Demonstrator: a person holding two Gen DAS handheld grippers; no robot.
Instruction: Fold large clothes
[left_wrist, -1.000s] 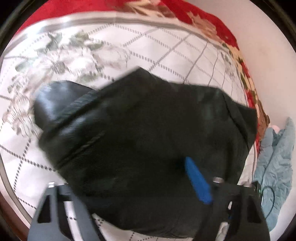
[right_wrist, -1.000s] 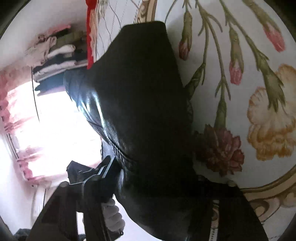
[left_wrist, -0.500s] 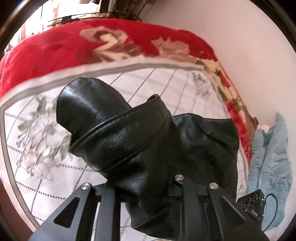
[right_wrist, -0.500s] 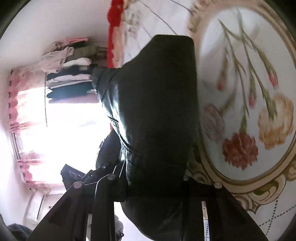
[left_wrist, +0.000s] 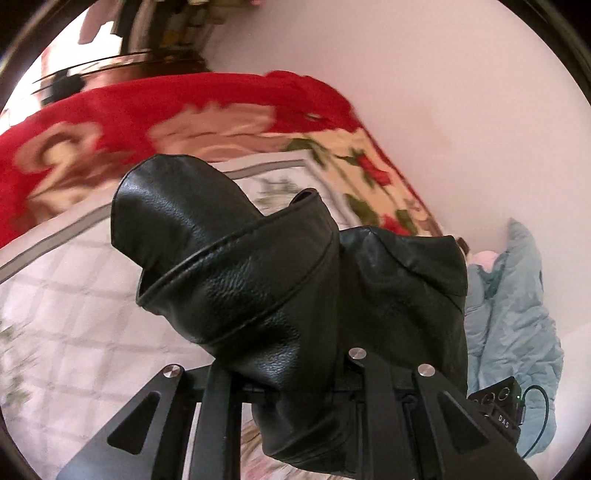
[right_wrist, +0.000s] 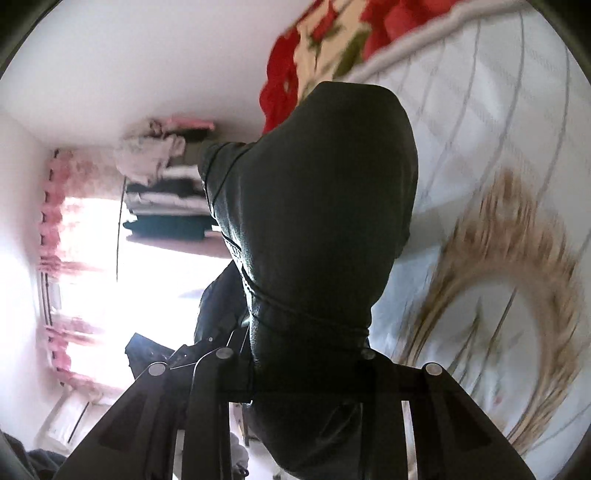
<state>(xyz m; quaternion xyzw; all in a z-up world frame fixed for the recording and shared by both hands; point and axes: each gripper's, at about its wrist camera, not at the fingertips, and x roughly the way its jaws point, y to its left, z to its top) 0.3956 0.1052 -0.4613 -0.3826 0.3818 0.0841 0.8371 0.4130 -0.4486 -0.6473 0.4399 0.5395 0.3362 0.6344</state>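
Note:
A black leather jacket (left_wrist: 266, 288) hangs bunched in front of the left wrist camera, lifted above the white quilted bed cover (left_wrist: 74, 317). My left gripper (left_wrist: 288, 373) is shut on its lower edge. In the right wrist view the same jacket (right_wrist: 317, 221) hangs as a dark mass, and my right gripper (right_wrist: 295, 365) is shut on it. The fingertips of both grippers are hidden in the leather.
A red floral blanket (left_wrist: 155, 110) lies along the far side of the bed by the white wall. A light blue garment (left_wrist: 517, 325) lies to the right. Stacked folded clothes (right_wrist: 170, 206) and a bright window with a pink curtain (right_wrist: 55, 258) show in the right wrist view.
Both grippers have risen and tilted up with the jacket, lifting it off the bed cover. The views now take in more wall, red blanket and window.

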